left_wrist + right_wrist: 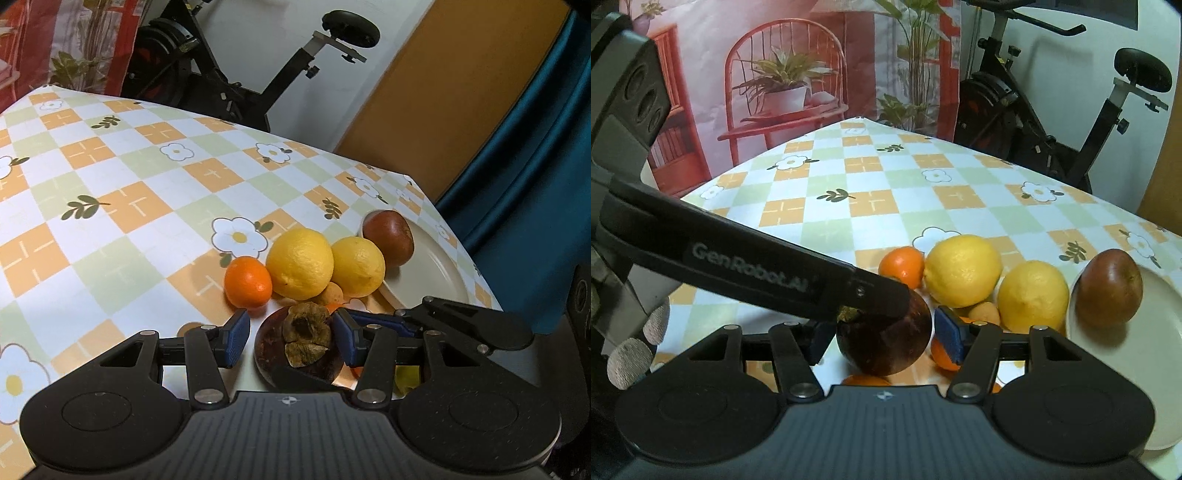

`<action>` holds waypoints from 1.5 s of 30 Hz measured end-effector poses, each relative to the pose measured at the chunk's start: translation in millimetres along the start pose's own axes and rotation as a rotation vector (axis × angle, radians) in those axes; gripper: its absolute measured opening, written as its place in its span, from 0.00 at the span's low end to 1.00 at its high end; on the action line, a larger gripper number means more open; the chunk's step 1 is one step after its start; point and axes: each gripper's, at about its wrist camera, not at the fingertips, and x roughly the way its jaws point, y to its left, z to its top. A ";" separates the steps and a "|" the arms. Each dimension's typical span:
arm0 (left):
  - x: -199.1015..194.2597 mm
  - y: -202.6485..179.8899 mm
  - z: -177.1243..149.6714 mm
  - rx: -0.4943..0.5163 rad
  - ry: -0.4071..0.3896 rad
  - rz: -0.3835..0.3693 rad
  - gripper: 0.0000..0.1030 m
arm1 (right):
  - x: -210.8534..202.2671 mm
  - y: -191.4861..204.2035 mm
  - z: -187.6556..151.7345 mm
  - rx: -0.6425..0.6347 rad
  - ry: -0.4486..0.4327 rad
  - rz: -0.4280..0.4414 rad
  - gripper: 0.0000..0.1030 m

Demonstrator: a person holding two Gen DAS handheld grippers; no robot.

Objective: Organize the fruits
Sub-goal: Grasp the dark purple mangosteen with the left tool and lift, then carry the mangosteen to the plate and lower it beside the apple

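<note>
Plate (428, 269) at tabletop (110, 184) edge: one red fruit (388, 242) only. Lemons (299, 267) and orange (247, 282) beside it, off plate. Mangosteen (269, 354) over the pile, between pads of left claw (291, 341) and right claw (882, 339); both part spread, true pinch by either not discernible. Judged: hard smooth rind, fairly heavy; best taken across the equator, clear of brittle calyx.

Two lemons (963, 270) (1033, 294), one mangosteen (884, 338), one red-brown fruit (1109, 288) on one plate (1161, 332), three oranges (902, 266) (943, 356) (864, 380)
</note>
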 end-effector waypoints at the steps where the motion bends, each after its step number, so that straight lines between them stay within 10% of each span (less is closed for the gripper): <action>1: 1.3 -0.5 0.3 0.000 0.001 -0.002 0.51 | 0.7 -0.4 -1.6 0.002 0.001 0.000 0.59; 45: -14.7 -15.5 -2.6 0.040 -0.057 -0.071 0.55 | -19.0 -2.4 -13.2 -0.046 -0.157 -0.045 0.60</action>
